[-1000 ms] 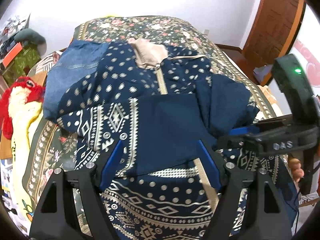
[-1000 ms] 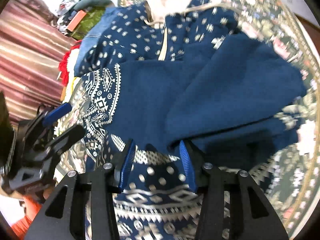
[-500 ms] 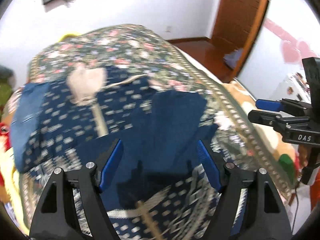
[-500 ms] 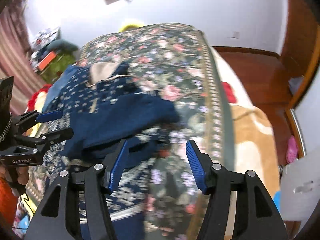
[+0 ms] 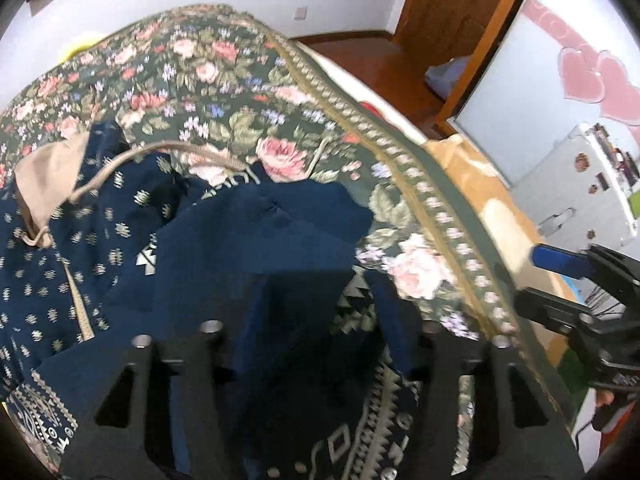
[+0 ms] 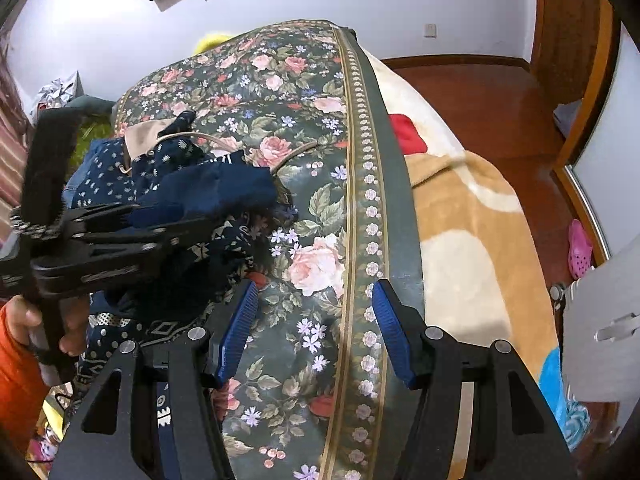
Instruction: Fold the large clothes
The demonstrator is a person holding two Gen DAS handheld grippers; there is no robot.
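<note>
- The navy patterned garment (image 5: 248, 240) lies bunched on the floral bedspread (image 6: 304, 184).
- Left gripper (image 6: 192, 216): fingers pressed together, pinching a fold of the garment.
- Right gripper (image 6: 316, 328): blue pads (image 6: 390, 336) spread wide over the bedspread, holding nothing.
- No writing is legible; the lettering on the gripper bodies is blurred.

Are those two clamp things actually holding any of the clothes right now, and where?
The right hand-held gripper is open over the floral bedspread, holding nothing. The left hand-held gripper reaches into the navy patterned garment; whether it grips the cloth cannot be told.
</note>
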